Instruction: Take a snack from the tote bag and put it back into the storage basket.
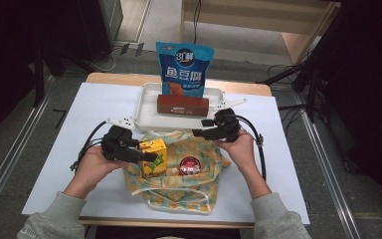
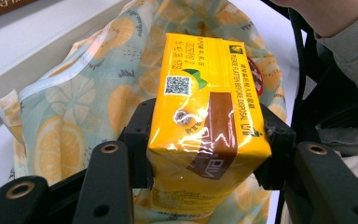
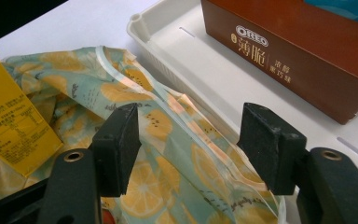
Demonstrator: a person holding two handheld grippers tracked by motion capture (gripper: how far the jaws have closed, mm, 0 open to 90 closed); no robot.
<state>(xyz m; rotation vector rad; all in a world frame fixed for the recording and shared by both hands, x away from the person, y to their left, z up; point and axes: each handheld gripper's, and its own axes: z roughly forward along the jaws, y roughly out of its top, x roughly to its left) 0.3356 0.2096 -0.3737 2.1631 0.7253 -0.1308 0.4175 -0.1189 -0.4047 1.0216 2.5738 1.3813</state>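
Observation:
My left gripper [image 1: 146, 155] is shut on a yellow drink carton [image 1: 155, 149], holding it over a lemon-print fabric bag [image 1: 179, 186] at the table's front middle. In the left gripper view the pads press on the two sides of the carton [image 2: 205, 84], with the bag [image 2: 74, 121] below. My right gripper [image 1: 202, 128] hovers open at the bag's far right rim. Its jaws [image 3: 189, 144] stand apart over the bag's folded edge [image 3: 168, 168] without pressing on it. A red round-lidded item [image 1: 190, 165] lies in the bag.
A white tray [image 1: 146, 107] behind the bag holds a brown Oreo box [image 1: 183, 105] and an upright blue snack pouch [image 1: 184, 69]. The box [image 3: 298, 60] and the tray rim [image 3: 142, 32] are close to my right gripper. A white sheet [image 1: 79, 139] covers the table.

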